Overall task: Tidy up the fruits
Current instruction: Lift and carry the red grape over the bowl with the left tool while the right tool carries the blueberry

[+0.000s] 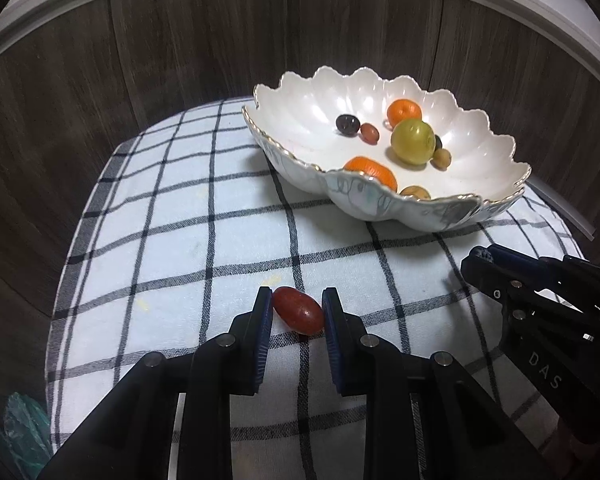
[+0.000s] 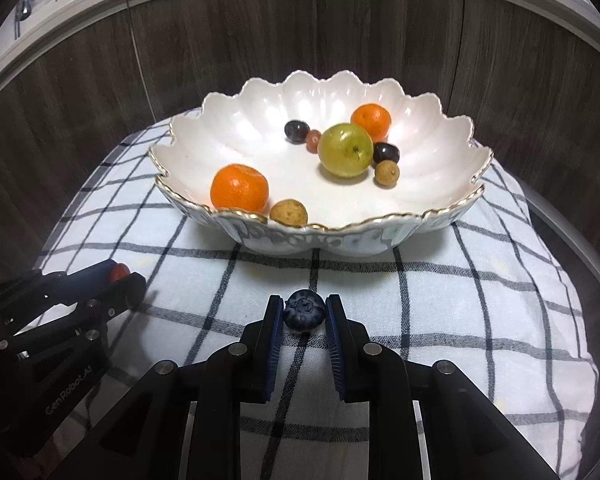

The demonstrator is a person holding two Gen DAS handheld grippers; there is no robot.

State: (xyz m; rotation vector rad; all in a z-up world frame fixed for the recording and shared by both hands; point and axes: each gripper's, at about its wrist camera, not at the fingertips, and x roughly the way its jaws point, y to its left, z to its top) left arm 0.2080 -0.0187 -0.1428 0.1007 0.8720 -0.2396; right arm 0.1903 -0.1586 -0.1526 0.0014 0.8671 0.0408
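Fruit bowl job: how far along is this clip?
Done: two oranges, a green fruit and several small fruits lie in the scalloped bowl. In hand: left gripper shut on a red grape, right gripper on a blueberry. Left: dropping both in.

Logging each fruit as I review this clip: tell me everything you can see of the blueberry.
The blueberry is small, round and dark blue with a dusty, matte skin; its puckered crown faces the right wrist camera. It sits clamped between the blue ribbed pads of the right gripper, one pad against each side, low over the checked cloth in front of the white bowl. Whether its underside touches the cloth cannot be told. In the left wrist view only a sliver shows at the fingertips.
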